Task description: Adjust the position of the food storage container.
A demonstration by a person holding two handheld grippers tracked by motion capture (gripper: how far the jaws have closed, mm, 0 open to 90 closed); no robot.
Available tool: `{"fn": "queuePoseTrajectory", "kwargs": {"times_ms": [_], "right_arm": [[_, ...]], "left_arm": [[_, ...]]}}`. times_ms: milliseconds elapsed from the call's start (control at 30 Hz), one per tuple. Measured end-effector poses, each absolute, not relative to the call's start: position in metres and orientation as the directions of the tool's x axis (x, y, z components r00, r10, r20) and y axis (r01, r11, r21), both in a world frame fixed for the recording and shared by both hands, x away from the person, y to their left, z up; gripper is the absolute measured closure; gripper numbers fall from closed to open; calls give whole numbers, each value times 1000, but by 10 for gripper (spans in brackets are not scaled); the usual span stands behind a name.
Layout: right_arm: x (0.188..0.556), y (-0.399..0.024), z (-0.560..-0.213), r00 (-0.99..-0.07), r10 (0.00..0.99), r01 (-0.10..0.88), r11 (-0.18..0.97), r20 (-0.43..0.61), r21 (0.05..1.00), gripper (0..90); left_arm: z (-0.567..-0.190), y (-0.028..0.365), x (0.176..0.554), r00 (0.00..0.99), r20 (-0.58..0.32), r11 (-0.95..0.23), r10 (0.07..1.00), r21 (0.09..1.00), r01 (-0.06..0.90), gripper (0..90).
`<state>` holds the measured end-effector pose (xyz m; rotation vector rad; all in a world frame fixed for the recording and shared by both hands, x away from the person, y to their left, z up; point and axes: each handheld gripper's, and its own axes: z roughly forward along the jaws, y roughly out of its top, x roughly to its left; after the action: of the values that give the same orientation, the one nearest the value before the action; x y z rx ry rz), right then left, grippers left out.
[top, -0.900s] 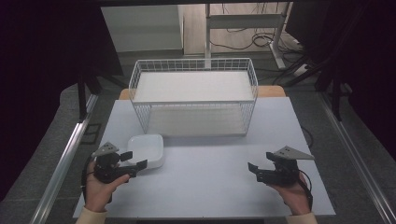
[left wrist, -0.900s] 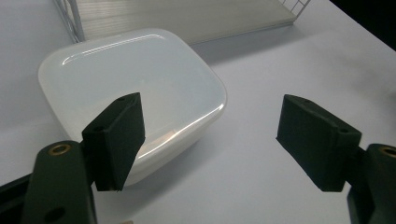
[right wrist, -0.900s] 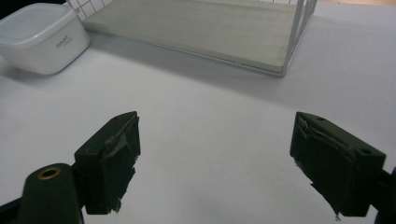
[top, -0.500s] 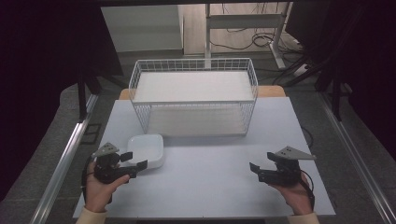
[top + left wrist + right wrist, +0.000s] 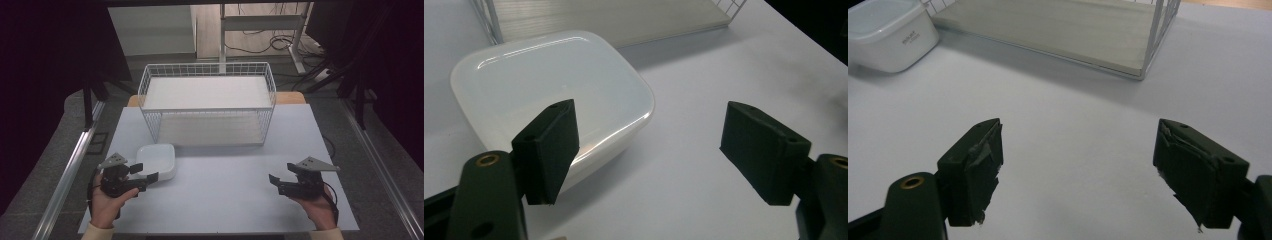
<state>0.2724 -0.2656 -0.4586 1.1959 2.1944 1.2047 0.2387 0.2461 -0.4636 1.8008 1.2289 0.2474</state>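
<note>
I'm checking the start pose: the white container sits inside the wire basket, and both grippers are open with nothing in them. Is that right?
Not quite. The container is not inside the basket; the high view shows it on the table in front of the basket's left corner, just ahead of the left gripper. The rest holds: the left gripper and the right gripper are open with nothing in them.

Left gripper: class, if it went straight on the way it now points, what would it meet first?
Probably the white lidded box. The left gripper has its jaws open; one already overlaps the box's near corner, while the other has bare table ahead. Depth is hard to judge.
</note>
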Motion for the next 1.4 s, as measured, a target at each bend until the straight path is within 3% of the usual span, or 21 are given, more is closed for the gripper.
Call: {"fn": "queuePoseTrajectory", "kwargs": {"times_ms": [367,633,1100,1400], "right_arm": [[273,-264,-462,-568,820,513,284,73,810,204],[272,-267,-461,-558,827,519,284,67,806,207],[275,-270,-462,-528,848,535,279,57,798,211],[276,-271,-463,-516,855,546,275,59,791,214]], "left_arm": [[-464,251,237,489,-265,-112,831,781,615,235],[-448,270,243,430,-277,-51,859,790,611,262],[-437,281,277,385,-274,-50,882,756,652,287],[-450,299,304,313,-266,-40,912,700,713,394]]}}
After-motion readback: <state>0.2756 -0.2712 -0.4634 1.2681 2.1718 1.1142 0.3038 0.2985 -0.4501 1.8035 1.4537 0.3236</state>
